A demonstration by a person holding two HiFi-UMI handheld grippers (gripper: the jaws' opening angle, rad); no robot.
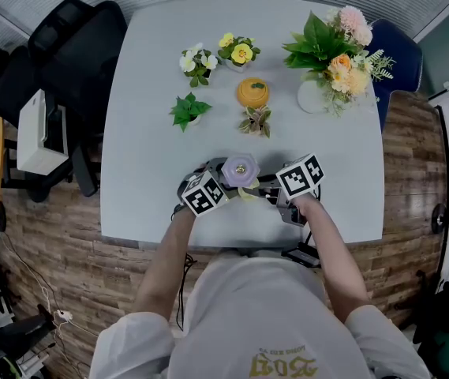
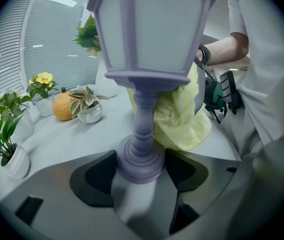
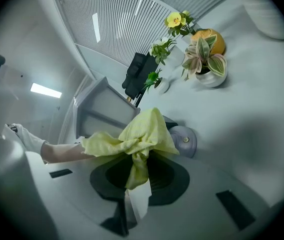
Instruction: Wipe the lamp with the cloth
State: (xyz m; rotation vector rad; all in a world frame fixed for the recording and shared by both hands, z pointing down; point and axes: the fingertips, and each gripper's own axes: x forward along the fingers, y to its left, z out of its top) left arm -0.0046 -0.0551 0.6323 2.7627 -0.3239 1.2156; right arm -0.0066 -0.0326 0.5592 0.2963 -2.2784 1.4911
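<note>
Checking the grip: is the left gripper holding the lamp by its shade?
No, the left gripper clamps the lamp at its round base.

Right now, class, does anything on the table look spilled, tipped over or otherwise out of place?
Nothing stands out. The potted plants stand upright on the table. The left hand-held gripper clamps the lamp by its base, and the right hand-held gripper holds the yellow cloth against it.

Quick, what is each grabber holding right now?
The left gripper is shut on the lamp, at its base.
The right gripper is shut on the yellow cloth.
</note>
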